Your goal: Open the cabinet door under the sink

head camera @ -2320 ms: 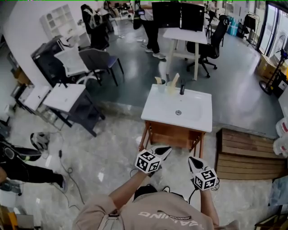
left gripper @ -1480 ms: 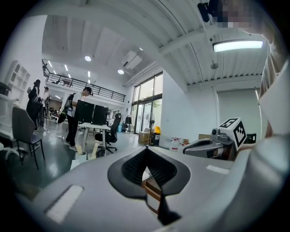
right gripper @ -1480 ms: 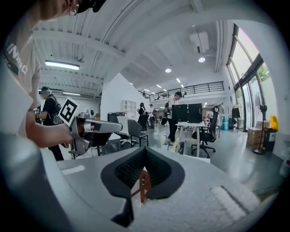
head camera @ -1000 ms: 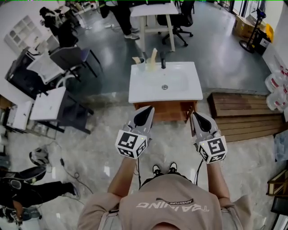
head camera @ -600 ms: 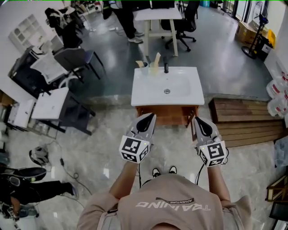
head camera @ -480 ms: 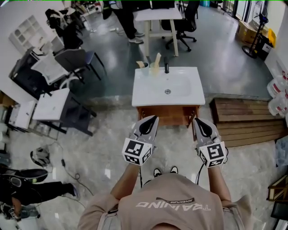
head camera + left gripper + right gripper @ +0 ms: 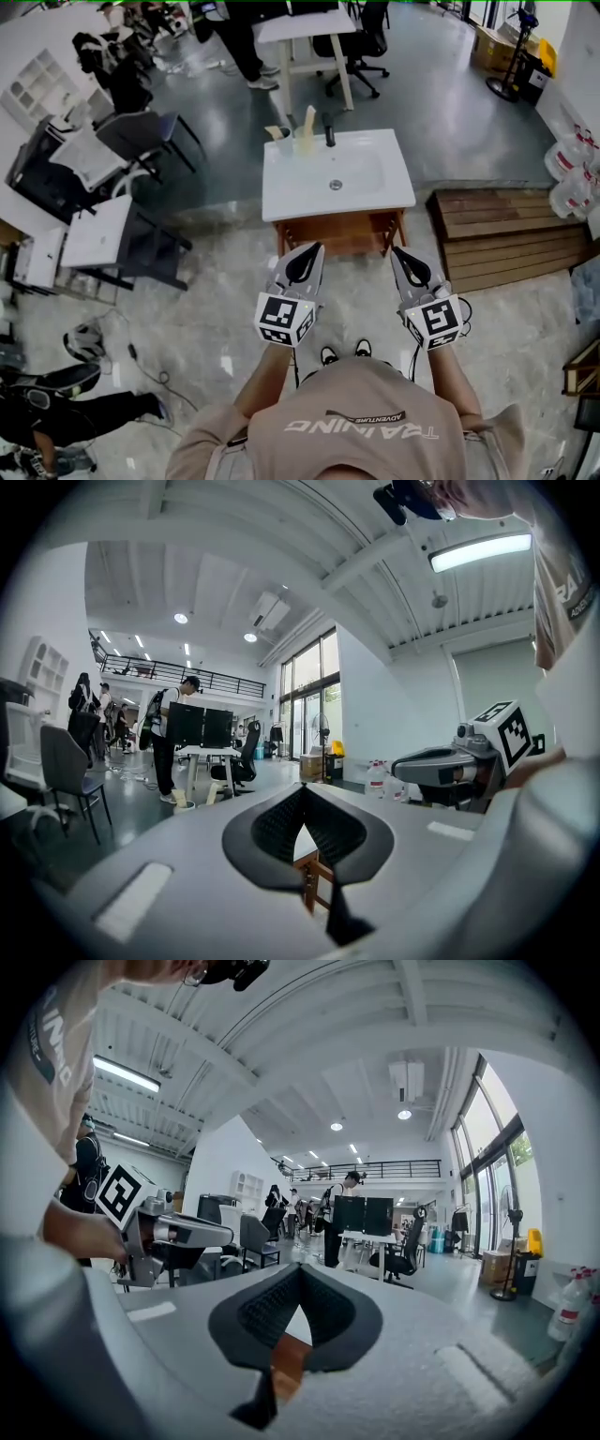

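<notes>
while only my head view looks down into the sink (image 7: 384, 187), the gripper views show my left gripper (image 7: 305, 790) and right gripper (image 7: 298, 1269) closed, empty.

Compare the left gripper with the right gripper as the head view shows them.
The left gripper aims at the left front corner of the cabinet; the right gripper aims at its right front corner. The left gripper slants toward the picture's right, the right gripper toward its left. Both have their fingers shut on nothing, and neither touches the cabinet.
</notes>
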A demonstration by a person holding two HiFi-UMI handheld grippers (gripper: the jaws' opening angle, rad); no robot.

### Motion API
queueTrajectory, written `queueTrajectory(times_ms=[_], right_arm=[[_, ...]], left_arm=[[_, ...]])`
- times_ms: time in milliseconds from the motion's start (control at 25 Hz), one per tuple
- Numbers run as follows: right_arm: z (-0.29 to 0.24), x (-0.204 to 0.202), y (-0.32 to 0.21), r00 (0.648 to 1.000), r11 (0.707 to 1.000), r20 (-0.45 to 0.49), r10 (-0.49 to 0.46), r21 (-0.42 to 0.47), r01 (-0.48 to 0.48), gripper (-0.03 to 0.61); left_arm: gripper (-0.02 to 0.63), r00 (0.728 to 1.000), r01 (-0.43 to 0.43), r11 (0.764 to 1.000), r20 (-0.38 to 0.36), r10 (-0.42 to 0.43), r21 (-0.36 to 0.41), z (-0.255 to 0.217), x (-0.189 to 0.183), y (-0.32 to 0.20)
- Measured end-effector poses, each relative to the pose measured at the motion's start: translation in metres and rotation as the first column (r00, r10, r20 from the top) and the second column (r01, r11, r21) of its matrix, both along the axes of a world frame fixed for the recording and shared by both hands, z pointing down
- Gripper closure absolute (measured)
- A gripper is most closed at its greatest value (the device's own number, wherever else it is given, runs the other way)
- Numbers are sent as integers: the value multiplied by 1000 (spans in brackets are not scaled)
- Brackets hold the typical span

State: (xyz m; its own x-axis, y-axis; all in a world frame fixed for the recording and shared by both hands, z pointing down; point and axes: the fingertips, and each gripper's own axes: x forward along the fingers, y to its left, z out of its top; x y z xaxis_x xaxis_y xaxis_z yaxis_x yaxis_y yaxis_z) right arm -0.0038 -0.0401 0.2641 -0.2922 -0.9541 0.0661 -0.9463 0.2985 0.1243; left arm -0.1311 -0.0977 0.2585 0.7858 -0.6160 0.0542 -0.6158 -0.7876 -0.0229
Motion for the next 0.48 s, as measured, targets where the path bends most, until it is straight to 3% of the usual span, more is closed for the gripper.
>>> queueTrajectory(times_ms=[480], right_arm=[[9, -2, 3, 999, 1000, 31, 9, -19, -8, 577]], left_arm=[[597, 999, 9, 1000, 34, -10, 9, 5, -6, 10]])
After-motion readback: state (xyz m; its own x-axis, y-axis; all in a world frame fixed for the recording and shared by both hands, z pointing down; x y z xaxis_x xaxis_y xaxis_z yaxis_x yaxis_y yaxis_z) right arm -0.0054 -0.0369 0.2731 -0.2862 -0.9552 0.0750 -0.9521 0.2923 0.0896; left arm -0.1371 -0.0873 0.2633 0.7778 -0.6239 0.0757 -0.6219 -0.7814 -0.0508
